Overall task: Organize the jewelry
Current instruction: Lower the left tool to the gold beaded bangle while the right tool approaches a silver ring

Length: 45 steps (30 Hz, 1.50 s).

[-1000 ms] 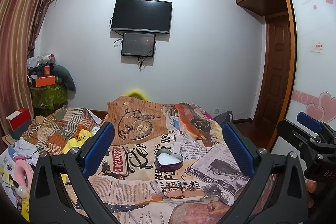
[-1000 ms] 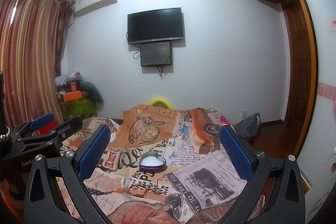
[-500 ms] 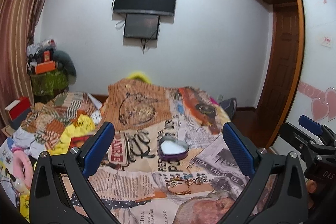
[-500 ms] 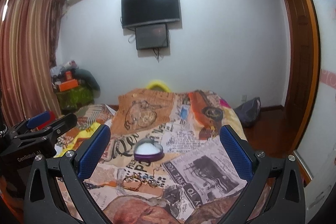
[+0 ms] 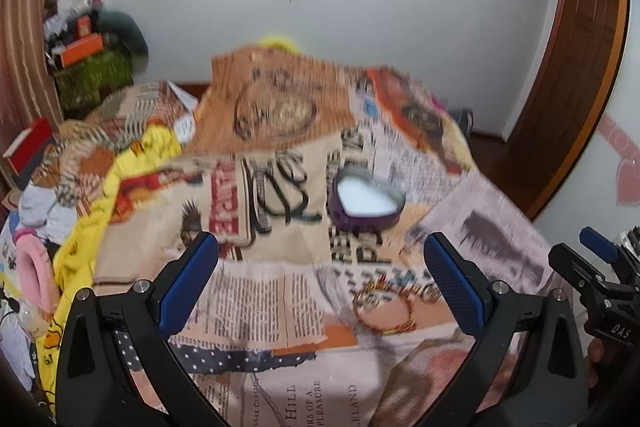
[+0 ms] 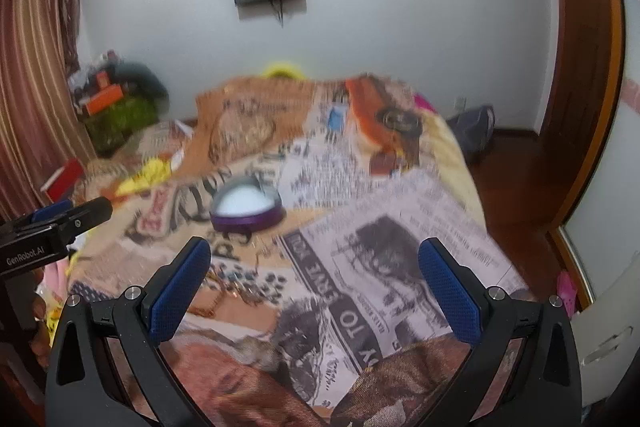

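Both tools — left [image 5: 320,281], right [image 6: 314,277] — gape wide, empty; bracelet [image 5: 384,307] motion-blurred, detail unreadable.

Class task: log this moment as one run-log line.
left gripper: open, empty | right gripper: open, empty | bracelet: on bedspread | heart box: open, beyond bracelet
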Tool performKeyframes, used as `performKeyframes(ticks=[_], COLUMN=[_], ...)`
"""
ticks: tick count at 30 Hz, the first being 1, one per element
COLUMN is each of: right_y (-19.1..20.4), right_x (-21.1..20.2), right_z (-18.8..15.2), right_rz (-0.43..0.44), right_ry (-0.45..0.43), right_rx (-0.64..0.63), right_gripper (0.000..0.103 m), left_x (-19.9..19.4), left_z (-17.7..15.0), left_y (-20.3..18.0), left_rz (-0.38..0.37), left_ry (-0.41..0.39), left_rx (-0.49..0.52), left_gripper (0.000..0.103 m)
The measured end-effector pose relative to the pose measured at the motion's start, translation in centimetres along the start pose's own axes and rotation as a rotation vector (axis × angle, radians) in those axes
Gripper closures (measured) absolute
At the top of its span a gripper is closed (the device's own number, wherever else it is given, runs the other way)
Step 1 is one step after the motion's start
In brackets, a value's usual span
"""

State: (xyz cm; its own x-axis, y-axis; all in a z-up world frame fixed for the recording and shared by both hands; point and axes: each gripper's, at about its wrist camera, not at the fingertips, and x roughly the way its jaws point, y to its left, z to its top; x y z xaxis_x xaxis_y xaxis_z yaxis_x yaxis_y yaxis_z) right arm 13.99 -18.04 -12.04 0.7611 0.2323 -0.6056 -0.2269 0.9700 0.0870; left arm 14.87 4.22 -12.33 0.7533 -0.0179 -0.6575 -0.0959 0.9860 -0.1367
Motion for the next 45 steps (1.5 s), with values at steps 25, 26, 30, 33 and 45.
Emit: performKeyframes(ticks=[25, 26, 30, 33, 45], right_y=[0.7, 0.6, 0.8, 1.5, 4.1], right_x=[8.3, 8.5, 8.9, 8.6, 9.0], right_z=[-3.4, -3.4, -3.2, -3.0, -2.1], right_rz=[0.182, 0.19, 0.221, 0.234, 0.279], right_ry=[0.297, 0.3, 0.31, 0.298, 0.272], right_rx=[-0.075, -0.074, -0.069, -0.093, -0.178], right_gripper=[0.042, 0.044, 0.048, 0.051, 0.065], left_x=[9.1, 9.1, 8.9, 8.8, 8.4], left_z=[-4.4, -4.4, -4.3, -4.4, -5.0], left_y=[-2.8, -2.8, -2.4, -2.3, -2.9], left_rz=[-0.128, -0.125, -0.117, -0.116, -0.153], left_ry=[0.331, 0.329, 0.329, 0.329, 0.326], left_rx=[0.123, 0.126, 0.126, 0.134, 0.183], left_gripper=[0.037, 0.041, 0.057, 0.061, 0.079])
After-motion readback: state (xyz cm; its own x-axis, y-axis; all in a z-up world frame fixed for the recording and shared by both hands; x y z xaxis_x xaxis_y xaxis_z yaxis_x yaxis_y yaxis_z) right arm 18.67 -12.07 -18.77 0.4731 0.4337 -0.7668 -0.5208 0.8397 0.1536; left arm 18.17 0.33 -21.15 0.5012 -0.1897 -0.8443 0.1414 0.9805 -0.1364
